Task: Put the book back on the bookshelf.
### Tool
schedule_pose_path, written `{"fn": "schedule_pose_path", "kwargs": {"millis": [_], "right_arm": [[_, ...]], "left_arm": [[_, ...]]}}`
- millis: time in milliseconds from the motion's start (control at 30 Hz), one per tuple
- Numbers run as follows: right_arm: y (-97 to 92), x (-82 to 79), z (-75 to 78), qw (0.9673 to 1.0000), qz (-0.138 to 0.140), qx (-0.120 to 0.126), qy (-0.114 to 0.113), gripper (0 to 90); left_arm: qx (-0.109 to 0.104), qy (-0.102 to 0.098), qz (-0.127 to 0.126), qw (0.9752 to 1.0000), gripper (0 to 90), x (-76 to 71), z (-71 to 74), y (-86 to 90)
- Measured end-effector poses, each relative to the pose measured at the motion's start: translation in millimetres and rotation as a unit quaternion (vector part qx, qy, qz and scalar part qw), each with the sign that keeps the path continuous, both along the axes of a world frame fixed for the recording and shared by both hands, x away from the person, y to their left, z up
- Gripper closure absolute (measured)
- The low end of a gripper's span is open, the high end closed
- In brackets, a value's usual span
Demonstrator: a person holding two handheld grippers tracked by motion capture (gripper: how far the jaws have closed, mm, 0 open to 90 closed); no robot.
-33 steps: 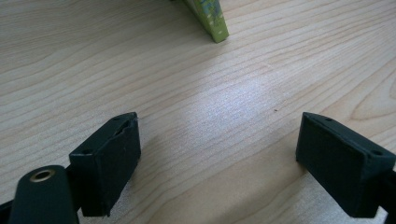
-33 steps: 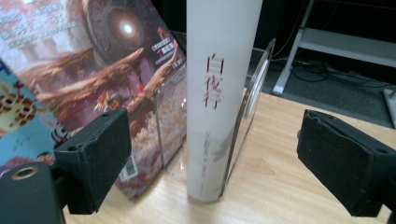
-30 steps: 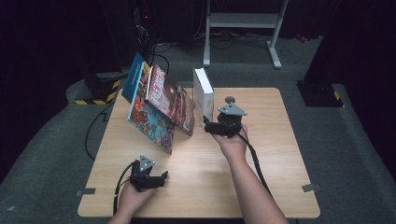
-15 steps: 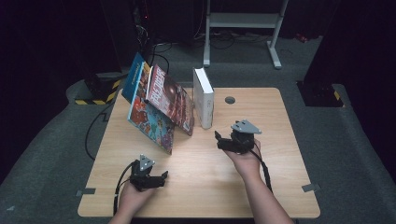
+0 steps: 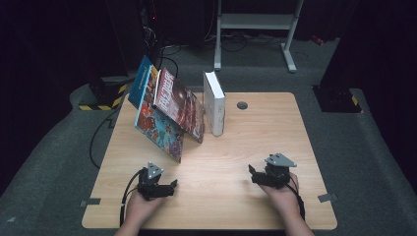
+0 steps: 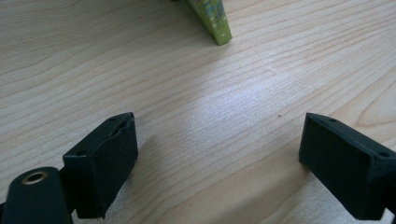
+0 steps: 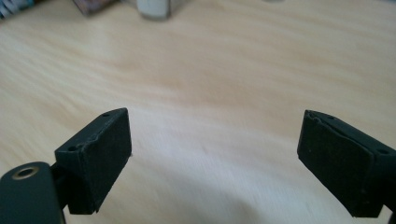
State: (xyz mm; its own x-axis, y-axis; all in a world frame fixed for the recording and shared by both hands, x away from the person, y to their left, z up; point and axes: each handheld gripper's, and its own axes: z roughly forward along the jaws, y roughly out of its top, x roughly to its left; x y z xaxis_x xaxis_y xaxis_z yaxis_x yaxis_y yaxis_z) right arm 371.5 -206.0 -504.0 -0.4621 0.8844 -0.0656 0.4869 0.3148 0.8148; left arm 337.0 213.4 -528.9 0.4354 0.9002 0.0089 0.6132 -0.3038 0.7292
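On the wooden bench point(image 5: 275, 128), going from left to right, a row of leaning books point(image 5: 167, 115) rests at about ten o'clock, the outermost a blue-backed one, then colourful comic-style covers tilted to the right. Just beside them, near twelve o'clock, stands the white book point(image 5: 214, 103), upright on its edge with its spine facing the person; whether the nearest leaning cover touches it I cannot tell. The left tool point(image 5: 164, 189) lies low at about seven o'clock, held in a hand, its jaws spread wide with nothing between them; the left gripper view shows bare wood between the pads and a green book corner point(image 6: 215, 21) ahead. The right tool point(image 5: 254, 176) sits at about five o'clock, likewise gaping and empty, well apart from the books; its own view is blurred, with the white book small at the top edge. The work looks to be standing the books upright, and both tools seem parked. To do the next book well, I would bring the right tool to the top edge of the nearest leaning cover, grip it squarely across the thickness, and swing it upright against the white book, while the left tool steadies the rest of the row so it does not slide flat.
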Motion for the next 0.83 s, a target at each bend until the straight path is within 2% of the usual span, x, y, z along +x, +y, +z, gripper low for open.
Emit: {"fn": "schedule_pose_path", "kwargs": {"millis": [133, 200, 233, 333, 433, 633, 833], "right_arm": [[-22.2, -14.5, -16.8, 0.9996, -0.018, -0.014, 0.018, 10.2], [-31.6, -19.7, -19.1, 0.997, -0.03, -0.038, 0.061, 10.7], [-36.5, -21.5, -19.7, 0.9963, -0.031, -0.038, 0.071, 11.0], [-45.4, -27.3, -20.0, 0.9951, -0.041, -0.014, 0.089, 13.6], [-44.9, -32.9, -20.1, 0.9947, -0.051, -0.013, 0.088, 13.7], [-43.8, -25.3, -20.2, 0.9945, -0.058, -0.012, 0.087, 14.0], [-44.0, -25.5, -20.1, 0.9944, -0.059, -0.01, 0.088, 14.0]], "left_arm": [[0.0, 0.001, 0.0, 1.0, 11.9, 0.9, 0.1, -0.2], [0.0, 0.0, 0.001, 1.0, 12.0, 1.1, 0.0, -0.4], [0.0, 0.0, 0.001, 1.0, 12.1, 1.3, 0.0, -0.4], [0.0, 0.0, 0.001, 1.0, 12.2, 1.2, 0.0, -0.2], [-0.002, -0.001, 0.002, 1.0, 12.3, 1.2, -0.1, -0.4], [-0.003, -0.002, 0.002, 1.0, 13.3, 1.6, -0.1, -0.3], [-0.003, -0.003, 0.002, 1.0, 13.5, 1.5, -0.1, -0.3]]}}
